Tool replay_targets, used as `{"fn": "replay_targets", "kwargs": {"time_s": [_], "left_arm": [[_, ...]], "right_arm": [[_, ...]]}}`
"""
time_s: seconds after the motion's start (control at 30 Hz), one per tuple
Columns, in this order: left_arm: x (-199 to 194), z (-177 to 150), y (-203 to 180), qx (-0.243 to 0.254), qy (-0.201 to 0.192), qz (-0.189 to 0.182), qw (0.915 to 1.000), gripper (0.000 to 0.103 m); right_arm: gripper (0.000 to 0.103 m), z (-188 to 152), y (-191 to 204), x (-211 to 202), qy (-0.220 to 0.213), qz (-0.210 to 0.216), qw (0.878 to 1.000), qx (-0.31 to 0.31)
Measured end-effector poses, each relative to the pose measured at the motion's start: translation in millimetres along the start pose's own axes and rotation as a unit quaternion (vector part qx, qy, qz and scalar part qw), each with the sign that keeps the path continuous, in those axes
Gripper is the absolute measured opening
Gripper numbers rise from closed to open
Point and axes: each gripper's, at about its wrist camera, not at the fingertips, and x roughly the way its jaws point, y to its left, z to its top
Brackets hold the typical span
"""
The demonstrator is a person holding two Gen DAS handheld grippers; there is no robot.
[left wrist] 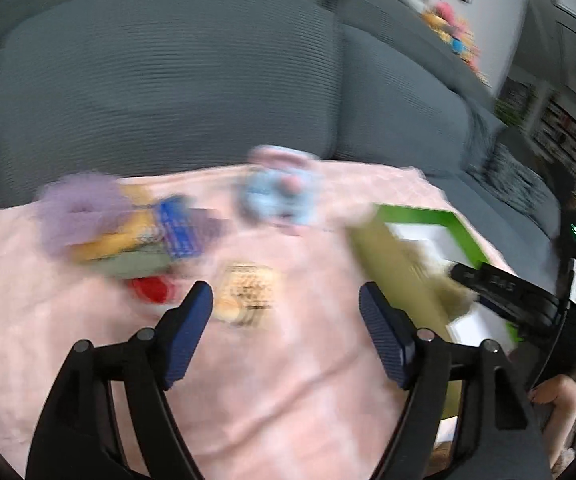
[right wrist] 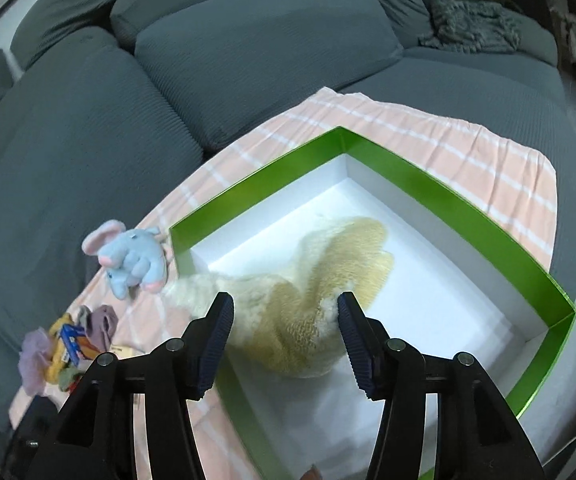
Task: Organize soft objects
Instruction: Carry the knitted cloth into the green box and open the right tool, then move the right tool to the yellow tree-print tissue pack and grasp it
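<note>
A green box with a white inside sits on a pink checked cloth on the grey sofa. A cream and tan fluffy toy lies in the box, one end draped over its left wall. My right gripper is open just above it. A blue plush elephant lies left of the box. A heap of purple, yellow and blue soft things lies further left. In the blurred left wrist view my left gripper is open and empty above the cloth, facing a tan item, the heap, the elephant and the box.
Grey sofa back cushions rise behind the cloth. A grey fuzzy throw lies at the far right of the sofa. A red item lies near my left gripper. More bright toys sit on the sofa back.
</note>
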Motion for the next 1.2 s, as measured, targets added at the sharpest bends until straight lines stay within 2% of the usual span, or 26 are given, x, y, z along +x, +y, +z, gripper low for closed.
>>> {"fn": "replay_targets", "kwargs": {"time_s": [0.03, 0.13, 0.23, 0.3, 0.4, 0.47, 0.53, 0.6, 0.7, 0.8, 0.93, 0.97, 1.0, 1.07, 1.1, 1.13, 1.17, 1.2], "left_arm": [[-8.1, -1.3, 19.8, -0.013, -0.006, 0.022, 0.9997, 0.076], [-26.0, -6.1, 63.2, -0.056, -0.017, 0.057, 0.9967, 0.077], [-43.9, -18.1, 107.8, -0.103, -0.022, 0.074, 0.9917, 0.077], [-51.9, -26.6, 129.1, -0.120, -0.021, 0.085, 0.9889, 0.077], [-60.3, -37.8, 151.8, -0.140, -0.020, 0.103, 0.9846, 0.077], [-65.1, -46.2, 165.8, -0.156, -0.022, 0.108, 0.9816, 0.077], [-68.8, -53.8, 176.5, -0.171, -0.026, 0.105, 0.9793, 0.077], [-70.8, -61.1, 188.2, -0.187, -0.024, 0.104, 0.9765, 0.077], [-71.9, -62.9, 198.0, -0.204, -0.027, 0.104, 0.9729, 0.077], [-68.5, -61.6, 199.0, -0.201, -0.022, 0.104, 0.9737, 0.077], [-65.3, -64.2, 199.0, -0.200, -0.017, 0.115, 0.9730, 0.078], [-63.8, -63.2, 198.0, -0.201, -0.016, 0.113, 0.9729, 0.079], [-63.0, -62.7, 199.1, -0.202, -0.015, 0.111, 0.9730, 0.082], [-62.2, -61.8, 198.0, -0.200, -0.014, 0.111, 0.9733, 0.084], [-61.8, -61.6, 197.1, -0.198, -0.015, 0.112, 0.9737, 0.084], [-61.9, -61.8, 195.5, -0.193, -0.016, 0.114, 0.9745, 0.084], [-61.7, -62.1, 193.9, -0.190, -0.016, 0.114, 0.9750, 0.084], [-61.9, -61.9, 192.9, -0.188, -0.014, 0.113, 0.9754, 0.084]], "right_arm": [[0.055, -3.2, 6.0, 2.4, -0.004, -0.011, 1.000, -0.004], [0.055, -12.6, 18.6, 8.5, -0.024, -0.055, 0.998, -0.006], [0.055, -19.5, 30.7, 15.6, -0.043, -0.101, 0.994, -0.026], [0.055, -23.5, 38.3, 19.9, -0.060, -0.149, 0.986, -0.048], [0.055, -26.0, 43.6, 20.5, -0.089, -0.161, 0.981, -0.061], [0.055, -28.0, 53.1, 17.8, -0.112, -0.169, 0.975, -0.090], [0.055, -28.8, 60.6, 19.5, -0.116, -0.168, 0.973, -0.109], [0.055, -28.5, 67.4, 21.1, -0.117, -0.137, 0.976, -0.121], [0.055, -31.0, 81.7, 25.8, -0.114, -0.114, 0.976, -0.144], [0.055, -36.0, 93.8, 29.6, -0.090, -0.076, 0.979, -0.169], [0.056, -45.2, 111.1, 3.7, -0.108, -0.046, 0.973, -0.196], [0.065, -49.1, 121.6, -10.2, -0.115, -0.027, 0.970, -0.212], [0.082, -52.6, 130.2, -19.5, -0.117, -0.003, 0.968, -0.223], [0.098, -60.2, 148.6, -26.7, -0.087, 0.055, 0.968, -0.231], [0.098, -64.6, 153.4, -27.1, -0.069, 0.082, 0.968, -0.228], [0.098, -67.2, 160.6, -19.6, -0.032, 0.123, 0.967, -0.221], [0.098, -70.9, 167.8, -10.8, -0.002, 0.137, 0.966, -0.218], [0.098, -76.7, 177.0, 1.7, 0.028, 0.132, 0.966, -0.221]]}}
